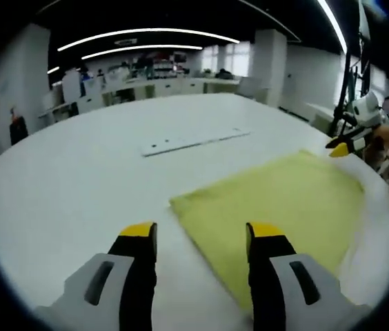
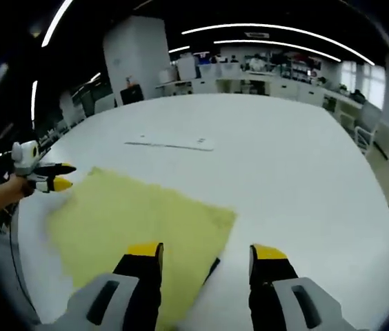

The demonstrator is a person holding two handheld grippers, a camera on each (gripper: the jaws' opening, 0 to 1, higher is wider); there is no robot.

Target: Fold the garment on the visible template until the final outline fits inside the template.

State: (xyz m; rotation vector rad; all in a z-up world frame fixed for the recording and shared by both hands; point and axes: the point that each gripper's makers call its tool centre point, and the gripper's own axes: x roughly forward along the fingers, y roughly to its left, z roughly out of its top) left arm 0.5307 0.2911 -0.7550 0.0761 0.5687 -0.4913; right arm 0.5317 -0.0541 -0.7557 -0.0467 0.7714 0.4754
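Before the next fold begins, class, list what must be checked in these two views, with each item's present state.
1. Left gripper open and holding nothing: ok.
2. Right gripper open and holding nothing: ok.
3. Yellow garment lying flat on the white table: ok.
4. Garment within reach of both grippers: ok, it lies just ahead of each.
5. Template outline visible around the garment: cannot tell.
6. White strip apart from the garment: ok.

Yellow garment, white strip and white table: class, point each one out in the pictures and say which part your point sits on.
yellow garment point(image 1: 284, 200), left gripper view, middle of the cloth.
white strip point(image 2: 170, 143), right gripper view, middle of its length.
white table point(image 2: 298, 179), right gripper view, bare top beside the garment.
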